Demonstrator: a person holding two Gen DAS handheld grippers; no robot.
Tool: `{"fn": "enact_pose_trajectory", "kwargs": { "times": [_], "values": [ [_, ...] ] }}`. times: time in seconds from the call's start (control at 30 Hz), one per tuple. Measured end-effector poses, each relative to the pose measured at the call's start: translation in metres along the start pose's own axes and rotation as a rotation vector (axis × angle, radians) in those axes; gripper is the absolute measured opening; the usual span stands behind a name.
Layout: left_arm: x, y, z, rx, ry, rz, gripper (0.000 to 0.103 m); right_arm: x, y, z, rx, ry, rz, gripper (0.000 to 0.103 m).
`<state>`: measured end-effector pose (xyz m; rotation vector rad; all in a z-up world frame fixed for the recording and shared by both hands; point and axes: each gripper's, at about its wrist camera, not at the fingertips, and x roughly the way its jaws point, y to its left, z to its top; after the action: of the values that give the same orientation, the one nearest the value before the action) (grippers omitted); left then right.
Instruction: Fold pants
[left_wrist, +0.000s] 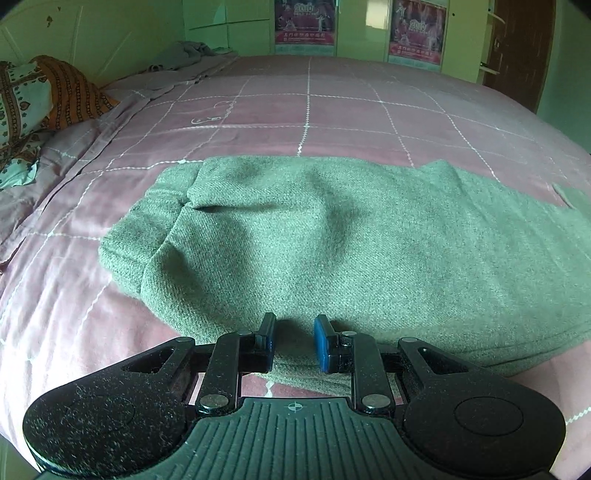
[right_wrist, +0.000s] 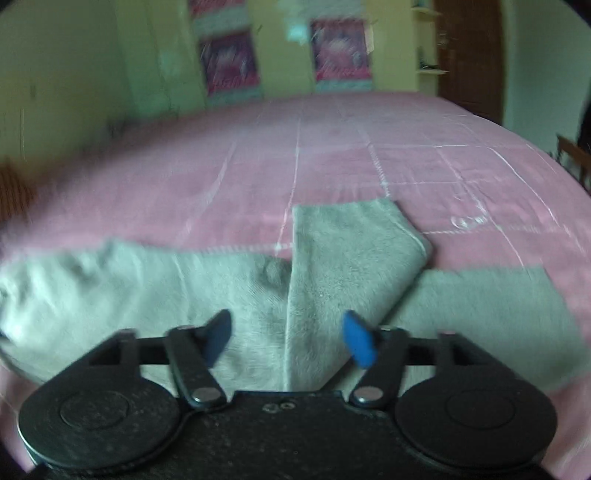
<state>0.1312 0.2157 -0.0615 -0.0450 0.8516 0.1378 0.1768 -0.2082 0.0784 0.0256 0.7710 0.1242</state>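
A pink bedspread (left_wrist: 332, 122) with a white grid of stitched lines covers the bed. At its left edge lies an orange-and-teal patterned pillow (left_wrist: 33, 99), with a crumpled grey cloth (left_wrist: 188, 51) farther back. Two pink posters (left_wrist: 304, 22) (left_wrist: 417, 31) hang on the pale cabinets, beside a dark wooden door (left_wrist: 517, 48).

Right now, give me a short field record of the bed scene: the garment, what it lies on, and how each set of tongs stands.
garment: green pants, lying flat, part folded
fold: one flap turned back across the rest in the right wrist view
surface: pink checked bedspread
left tongs: open, over the near edge of the pants, holding nothing
right tongs: open wide, over the folded flap, holding nothing
beside: patterned pillow at the far left of the bed
image quality: right wrist view blurred
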Motion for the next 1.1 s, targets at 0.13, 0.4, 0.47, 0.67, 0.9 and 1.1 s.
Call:
{"fn": "enact_pose_trajectory", "kwargs": {
  "times": [0.13,0.4,0.47,0.67,0.9,1.1],
  "values": [
    [-0.002,0.008,0.000,-0.022,0.006,-0.034,0.023,0.034,0.006,-0.003,-0.138,0.097,-0.083,0.005],
    [-0.003,0.016,-0.005,-0.043,0.002,-0.069,0.023,-0.030,-0.052,-0.036,0.077,0.065,-0.019,0.007],
    [-0.002,0.014,-0.003,-0.041,0.007,-0.061,0.023,-0.011,-0.063,-0.042,0.069,0.176,-0.055,0.017],
    [0.002,0.017,-0.003,-0.072,0.015,-0.071,0.023,-0.027,-0.024,-0.008,-0.158,-0.026,-0.034,0.062],
    [0.003,0.019,0.001,-0.074,0.037,-0.081,0.023,0.055,0.010,0.010,-0.511,0.089,-0.169,0.006],
    [0.005,0.015,0.001,-0.041,0.025,-0.070,0.023,-0.028,-0.079,0.023,0.055,-0.141,-0.059,0.004]
  ]
}}
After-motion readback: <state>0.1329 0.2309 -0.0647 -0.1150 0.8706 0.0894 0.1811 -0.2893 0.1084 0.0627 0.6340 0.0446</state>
